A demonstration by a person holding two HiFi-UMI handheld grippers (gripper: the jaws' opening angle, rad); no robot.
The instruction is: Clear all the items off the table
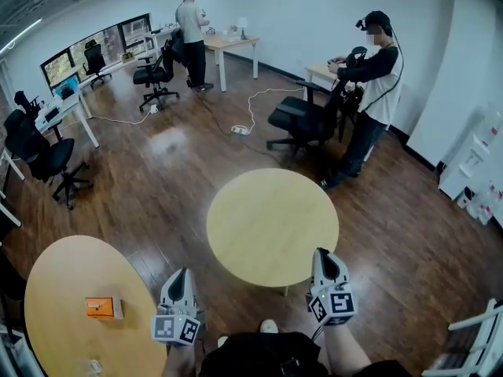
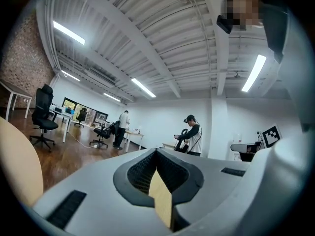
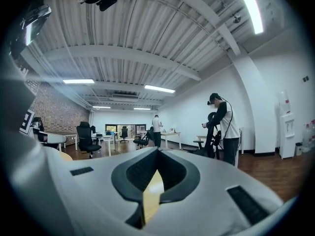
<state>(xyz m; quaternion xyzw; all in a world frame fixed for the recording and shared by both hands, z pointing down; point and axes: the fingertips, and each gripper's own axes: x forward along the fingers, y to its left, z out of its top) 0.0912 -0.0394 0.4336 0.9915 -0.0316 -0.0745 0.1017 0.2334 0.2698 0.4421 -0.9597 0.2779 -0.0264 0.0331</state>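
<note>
In the head view a small orange box (image 1: 103, 308) lies on the round yellow table (image 1: 63, 281) at the lower left, with a small pale item (image 1: 93, 365) near that table's front edge. A second round yellow table (image 1: 271, 226) stands straight ahead with a bare top. My left gripper (image 1: 183, 274) hangs between the two tables, to the right of the orange box and apart from it. My right gripper (image 1: 321, 252) is at the near edge of the middle table. In both gripper views the left gripper (image 2: 156, 152) and the right gripper (image 3: 157, 151) are shut with nothing between the jaws.
A person with a headset (image 1: 373, 77) stands beyond the middle table beside a black office chair (image 1: 302, 120). Another person (image 1: 191, 30) stands at a far desk (image 1: 228, 44). More chairs (image 1: 43, 159) and desks line the left wall. A cable (image 1: 251, 108) crosses the wooden floor.
</note>
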